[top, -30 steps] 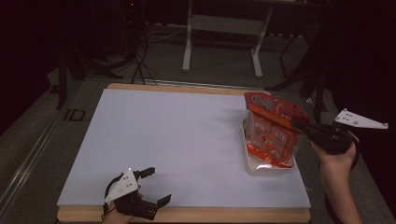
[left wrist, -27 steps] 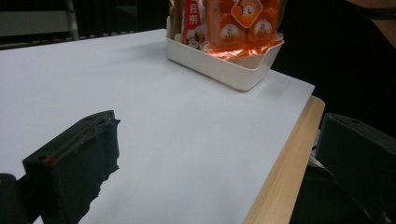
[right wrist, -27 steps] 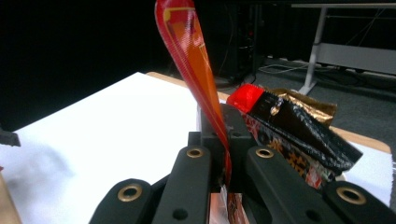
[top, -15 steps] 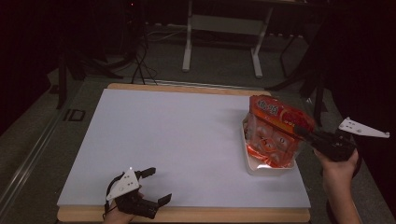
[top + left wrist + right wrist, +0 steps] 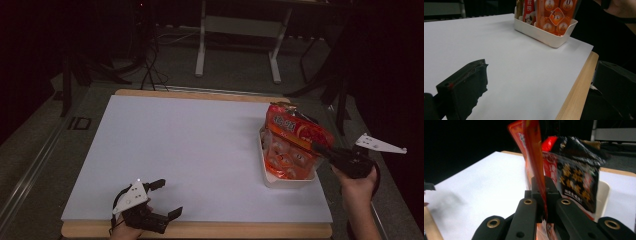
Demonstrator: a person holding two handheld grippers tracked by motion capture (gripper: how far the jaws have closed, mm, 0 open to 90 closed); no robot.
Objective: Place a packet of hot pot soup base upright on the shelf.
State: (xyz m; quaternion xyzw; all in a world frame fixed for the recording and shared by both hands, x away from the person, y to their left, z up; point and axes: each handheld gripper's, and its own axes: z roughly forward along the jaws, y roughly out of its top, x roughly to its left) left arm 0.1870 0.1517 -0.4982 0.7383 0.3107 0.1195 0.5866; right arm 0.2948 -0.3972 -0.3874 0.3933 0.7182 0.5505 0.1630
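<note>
Orange and clear, one bag stands in one white bin at the right side of the white sheet that covers the wooden table. The bag leans toward the far edge, its lower part down inside the bin and its sealed top edge above the rim. In the right gripper view a second pack, dark with a gold pattern, stands in the same bin just beside the orange bag; in the left gripper view a red-and-white pack shows at the bin's far end. That makes three packs counted in the bin, though any others behind them cannot be told.

Two grippers are in play. The right gripper comes in from the right edge of the table, held by one hand, and its jaws are clamped together on the thin side edge of the orange bag, which runs up between them in its own view. The left gripper rests at the near left corner of the sheet, well apart from the bin, with its jaws spread wide and nothing between them; one jaw lies over the sheet and the other over the table's edge.
</note>
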